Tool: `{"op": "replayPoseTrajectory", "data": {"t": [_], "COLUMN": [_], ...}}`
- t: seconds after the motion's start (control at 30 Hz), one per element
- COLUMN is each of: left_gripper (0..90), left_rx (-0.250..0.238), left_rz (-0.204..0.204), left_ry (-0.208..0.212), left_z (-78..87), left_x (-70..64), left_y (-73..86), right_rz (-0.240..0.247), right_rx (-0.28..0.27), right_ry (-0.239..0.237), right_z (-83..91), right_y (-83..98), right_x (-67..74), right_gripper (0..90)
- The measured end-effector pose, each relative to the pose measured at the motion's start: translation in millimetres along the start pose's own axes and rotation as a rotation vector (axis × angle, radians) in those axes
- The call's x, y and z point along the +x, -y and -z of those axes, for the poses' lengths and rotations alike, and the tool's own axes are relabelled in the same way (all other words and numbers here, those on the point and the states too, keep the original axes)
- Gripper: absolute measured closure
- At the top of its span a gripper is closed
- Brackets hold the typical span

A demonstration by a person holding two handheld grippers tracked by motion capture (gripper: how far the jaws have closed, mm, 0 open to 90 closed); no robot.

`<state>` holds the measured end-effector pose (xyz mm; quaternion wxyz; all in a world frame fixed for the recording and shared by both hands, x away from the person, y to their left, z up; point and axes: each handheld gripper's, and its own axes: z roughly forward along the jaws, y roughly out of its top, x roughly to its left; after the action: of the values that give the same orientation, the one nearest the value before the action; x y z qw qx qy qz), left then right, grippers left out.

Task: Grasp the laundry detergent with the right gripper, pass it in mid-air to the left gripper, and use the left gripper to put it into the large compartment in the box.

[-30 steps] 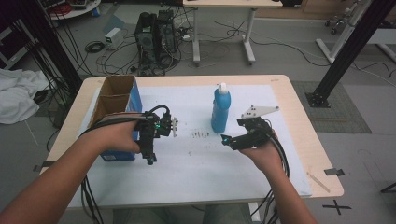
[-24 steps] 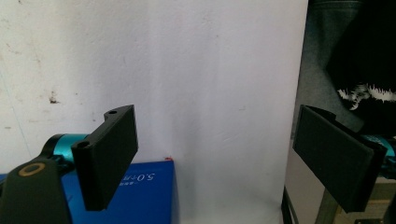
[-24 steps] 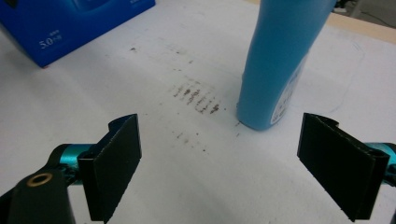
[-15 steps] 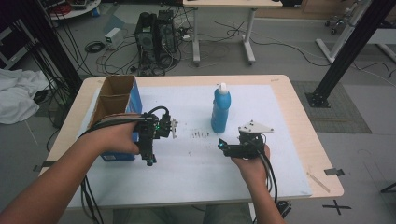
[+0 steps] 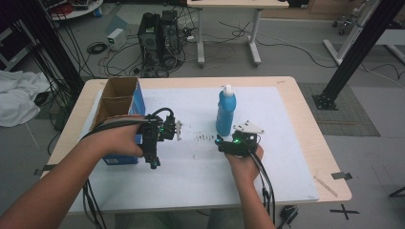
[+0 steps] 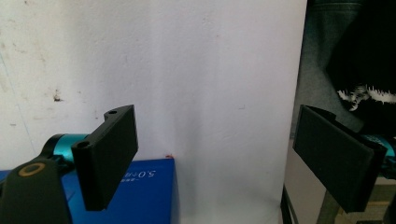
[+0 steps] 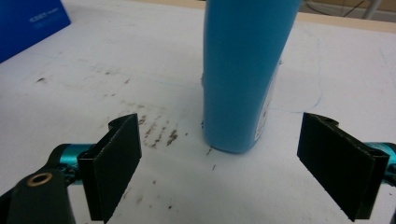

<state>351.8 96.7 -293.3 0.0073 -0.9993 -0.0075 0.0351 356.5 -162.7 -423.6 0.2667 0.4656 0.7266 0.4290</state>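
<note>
One blue bottle (image 5: 225,112), two open claws

Right tool (image 5: 220,142) just beside upright blue bottle (image 5: 225,112); left tool (image 5: 154,157) by blue box (image 5: 125,110).

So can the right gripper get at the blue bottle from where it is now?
Probably yes: the right gripper has its jaws open, the upright blue bottle stands straight ahead, and only bare white mat lies between.
</note>
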Motion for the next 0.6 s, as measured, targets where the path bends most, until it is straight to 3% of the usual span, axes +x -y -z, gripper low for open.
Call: {"op": "replayPoseTrajectory", "data": {"t": [0.1,0.27,0.4,0.47,0.5,0.57,0.6], "left_gripper": [14.0,13.9,14.0,13.9,13.9,13.9,14.0], "left_rx": [-0.005,-0.006,-0.008,0.001,-0.006,0.001,-0.005], "left_rz": [0.015,-0.002,0.008,-0.009,0.009,-0.009,0.005], "left_ry": [0.013,0.011,0.027,0.009,0.028,0.006,0.022], "left_z": [-1.4,-3.6,-4.7,-3.6,-4.2,-3.1,-3.8], "left_x": [0.0,1.1,-0.5,0.3,-0.4,1.0,0.5], "left_y": [0.2,-1.2,-1.1,-0.9,0.0,0.6,1.5], "right_rz": [-0.01,-0.024,-0.03,-0.036,-0.039,-0.043,-0.041], "right_rx": [-0.011,-0.026,-0.044,-0.047,-0.051,-0.058,-0.06], "right_ry": [0.022,0.058,0.076,0.083,0.084,0.081,0.091], "right_z": [-5.8,-16.8,-22.8,-24.2,-26.3,-29.5,-31.6], "right_y": [0.5,-0.4,-1.7,-2.2,-3.0,-4.6,-5.8], "right_x": [1.8,5.1,6.3,6.6,7.5,8.1,8.7], "right_gripper": [12.7,12.8,12.8,12.8,12.8,12.8,12.8]}}
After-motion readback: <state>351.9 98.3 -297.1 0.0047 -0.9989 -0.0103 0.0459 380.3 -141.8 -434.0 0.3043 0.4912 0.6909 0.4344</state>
